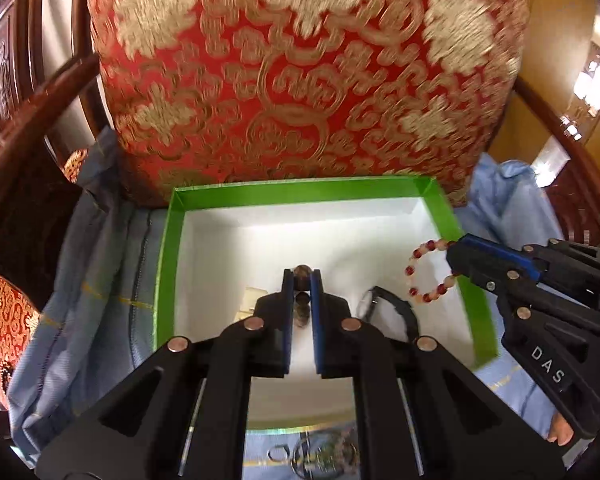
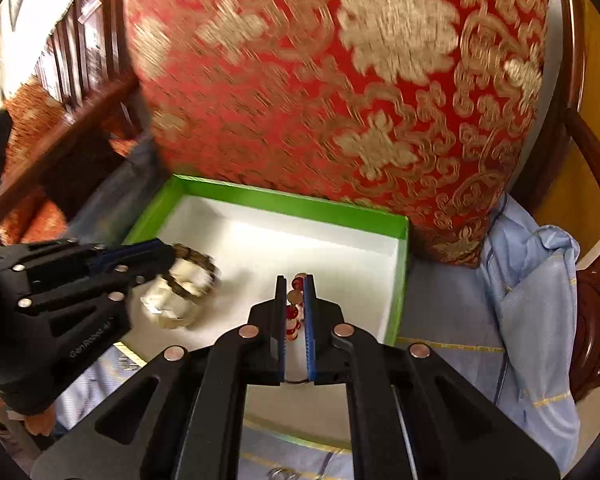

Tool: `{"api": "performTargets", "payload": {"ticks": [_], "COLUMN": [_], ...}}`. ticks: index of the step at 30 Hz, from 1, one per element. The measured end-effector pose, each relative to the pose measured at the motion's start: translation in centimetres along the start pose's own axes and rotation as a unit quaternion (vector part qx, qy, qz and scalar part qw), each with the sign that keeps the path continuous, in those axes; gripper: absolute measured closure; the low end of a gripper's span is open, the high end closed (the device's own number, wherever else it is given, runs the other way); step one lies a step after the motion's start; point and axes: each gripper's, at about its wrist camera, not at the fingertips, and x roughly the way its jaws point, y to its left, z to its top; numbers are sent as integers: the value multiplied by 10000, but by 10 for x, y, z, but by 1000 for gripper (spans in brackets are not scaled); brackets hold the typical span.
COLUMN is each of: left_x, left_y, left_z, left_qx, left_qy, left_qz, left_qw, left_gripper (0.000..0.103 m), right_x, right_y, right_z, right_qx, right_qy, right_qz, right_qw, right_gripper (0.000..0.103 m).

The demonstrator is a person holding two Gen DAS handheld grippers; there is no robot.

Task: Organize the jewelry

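Note:
A green box [image 1: 300, 188] with a white inside lies on blue cloth in front of a red cushion. My left gripper [image 1: 302, 276] is shut on a brown bead bracelet [image 1: 301, 308] and holds it over the middle of the box. From the right wrist that bracelet [image 2: 196, 264] hangs blurred from the left gripper [image 2: 168, 254]. My right gripper [image 2: 296, 280] is shut on a red and white bead bracelet [image 2: 294, 312]. This bracelet [image 1: 430, 272] dangles as a ring over the box's right wall, below the right gripper [image 1: 454, 254].
In the box lie a black strap-like piece [image 1: 396, 306] and a pale crumpled thing [image 2: 172, 304]. More jewelry [image 1: 320, 456] lies on the blue cloth [image 2: 520, 300] in front of the box. A red and gold cushion [image 1: 300, 72] stands behind, with dark wooden chair arms [image 1: 40, 92] on both sides.

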Motion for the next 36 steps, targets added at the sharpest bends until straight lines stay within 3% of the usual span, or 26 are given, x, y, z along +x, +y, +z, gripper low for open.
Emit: {"api": "performTargets", "payload": {"ticks": [3, 5, 7, 10, 13, 15, 19, 22, 26, 30, 32, 36], "left_x": [14, 13, 6, -13, -32, -40, -32, -20, -10, -1, 4, 8], "left_y": [1, -2, -3, -1, 0, 3, 15, 21, 28, 30, 28, 18], "left_z": [-2, -4, -7, -18, -38, -53, -74, -84, -90, -98, -104, -113], "left_qx": [-92, -2, 79, 135, 288, 322, 139, 6, -87, -115, -88, 77], "left_qy": [-15, -50, -99, 5, 220, 326, 703, 981, 1211, 1588, 1779, 1929], "left_qz": [-6, 49, 27, -169, -220, -221, -140, 2, 129, -63, -251, -487], "left_qw": [10000, 10000, 9999, 9998, 9991, 9987, 9973, 9952, 9925, 9872, 9837, 9800], "left_gripper": [92, 76, 75, 75, 75, 74, 71, 67, 61, 61, 61, 62], "right_x": [16, 15, -1, -26, -40, -36, -6, 25, 38, 43, 39, 30], "right_y": [-5, -7, -7, -3, 14, 26, 47, 43, 41, 38, 34, 20], "right_z": [-4, -5, -8, -20, -43, -58, -86, -95, -103, -105, -106, -102], "right_qx": [-11, 10, 17, 37, -174, -376, -751, -461, -374, -327, -283, -335], "right_qy": [214, 278, 115, 280, 766, 1107, 1689, 2091, 2209, 2228, 2239, 2171], "right_qz": [-106, -21, 169, 711, 1259, 1446, 1096, 956, 1075, 1091, 1103, 526], "right_qw": [9997, 9996, 9998, 9971, 9889, 9826, 9766, 9721, 9686, 9682, 9679, 9742], "right_gripper": [87, 60, 60, 60, 71, 73, 74, 74, 74, 75, 100, 101]}}
